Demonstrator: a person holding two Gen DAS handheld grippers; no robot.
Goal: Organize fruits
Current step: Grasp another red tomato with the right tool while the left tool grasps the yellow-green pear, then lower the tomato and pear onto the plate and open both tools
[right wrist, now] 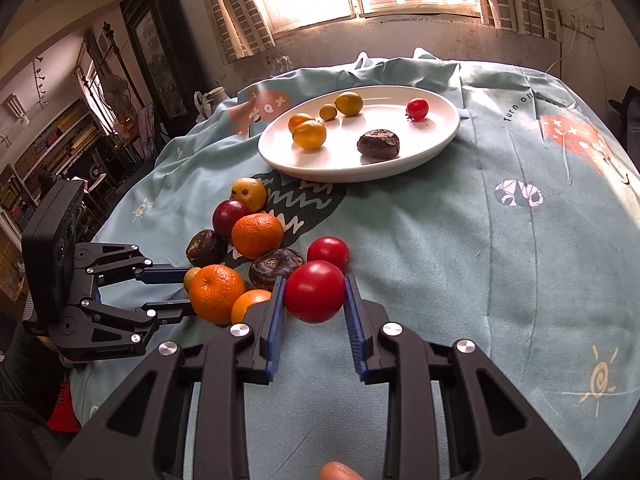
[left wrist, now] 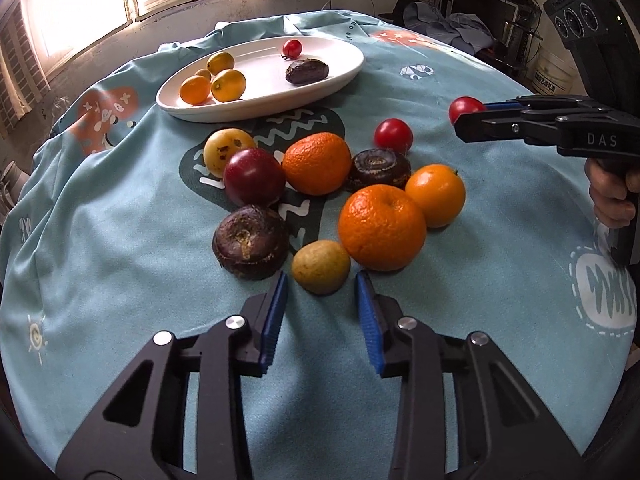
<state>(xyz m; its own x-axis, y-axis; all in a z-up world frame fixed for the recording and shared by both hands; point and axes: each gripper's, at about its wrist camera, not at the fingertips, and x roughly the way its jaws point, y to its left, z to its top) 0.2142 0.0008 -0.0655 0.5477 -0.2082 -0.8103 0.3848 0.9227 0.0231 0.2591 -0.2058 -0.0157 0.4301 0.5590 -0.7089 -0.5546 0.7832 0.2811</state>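
My right gripper (right wrist: 314, 293) is shut on a red tomato (right wrist: 314, 291), held just above the cloth; it also shows in the left wrist view (left wrist: 464, 109). My left gripper (left wrist: 321, 285) is open, its blue pads flanking a small yellow-green fruit (left wrist: 321, 266) on the cloth. A cluster of fruit lies on the cloth: two oranges (left wrist: 382, 227), a smaller orange fruit (left wrist: 436, 195), dark water chestnuts (left wrist: 250, 242), a dark red plum (left wrist: 253, 177), a spotted yellow fruit (left wrist: 228, 150) and a second tomato (left wrist: 393, 135). A white plate (left wrist: 340, 76) holds several small yellow-orange fruits, a tomato and a dark chestnut.
A light blue patterned cloth (right wrist: 500, 264) covers the table. Windows stand behind the plate. Shelves and furniture (right wrist: 52, 148) stand to the left in the right wrist view; a desk with clutter (left wrist: 480, 12) is at the back right in the left wrist view.
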